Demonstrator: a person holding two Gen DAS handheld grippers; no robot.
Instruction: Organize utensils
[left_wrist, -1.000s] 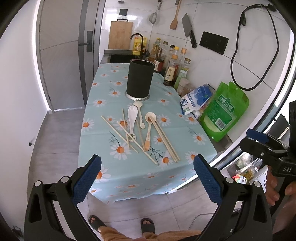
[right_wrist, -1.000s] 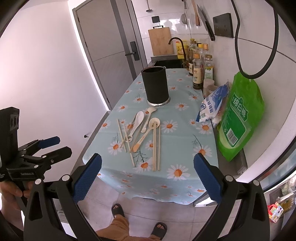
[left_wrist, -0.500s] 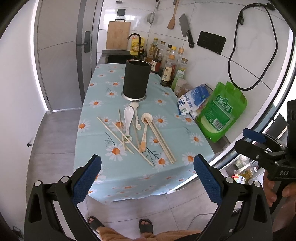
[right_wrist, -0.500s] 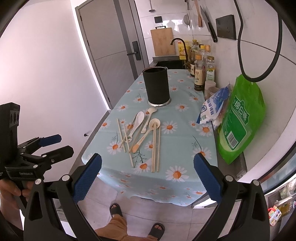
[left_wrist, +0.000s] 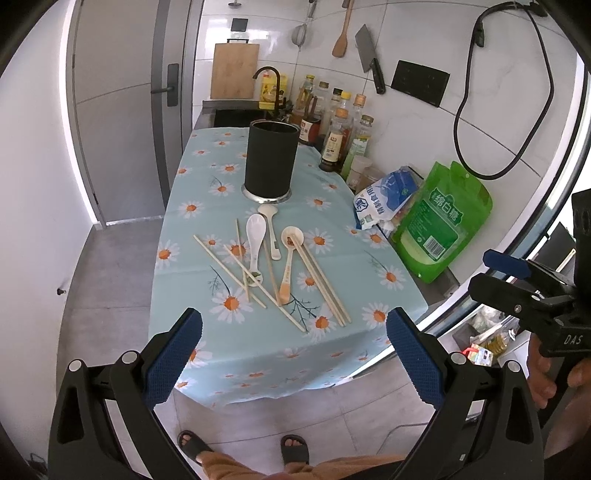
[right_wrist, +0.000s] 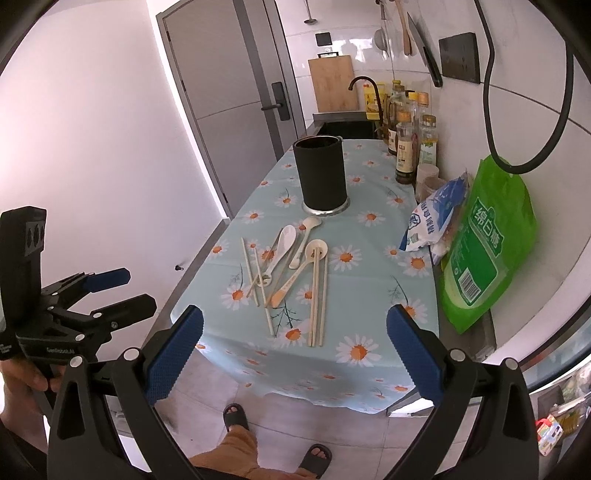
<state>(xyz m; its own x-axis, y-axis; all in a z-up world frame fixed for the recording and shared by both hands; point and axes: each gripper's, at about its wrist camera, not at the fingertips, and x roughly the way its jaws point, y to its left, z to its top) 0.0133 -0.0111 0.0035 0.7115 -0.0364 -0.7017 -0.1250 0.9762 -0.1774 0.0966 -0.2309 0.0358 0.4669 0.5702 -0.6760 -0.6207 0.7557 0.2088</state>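
Note:
A black cylindrical utensil holder (left_wrist: 271, 162) (right_wrist: 323, 173) stands upright on the daisy-print tablecloth (left_wrist: 207, 177) (right_wrist: 373, 295). In front of it lie a white spoon (left_wrist: 255, 236) (right_wrist: 282, 243), a cream spoon (left_wrist: 271, 230) (right_wrist: 304, 236), an orange-handled spoon (left_wrist: 288, 266) (right_wrist: 299, 271) and several wooden chopsticks (left_wrist: 325, 284) (right_wrist: 317, 299). My left gripper (left_wrist: 293, 356) and my right gripper (right_wrist: 293, 356) are both open and empty, held well short of the table's near edge. Each shows in the other's view: the right gripper (left_wrist: 517, 280), the left gripper (right_wrist: 107, 291).
Sauce bottles (left_wrist: 340, 129) (right_wrist: 406, 140), a blue-white bag (left_wrist: 384, 199) (right_wrist: 436, 221) and a green sugar bag (left_wrist: 443, 221) (right_wrist: 487, 243) line the right wall. A sink with a black tap (left_wrist: 267, 74) is behind. The person's sandalled feet (left_wrist: 243, 448) stand on grey floor tiles.
Both grippers have drifted slightly, so the table sits a little further left and lower in view. Nothing on the table has moved, and both grippers stay open.

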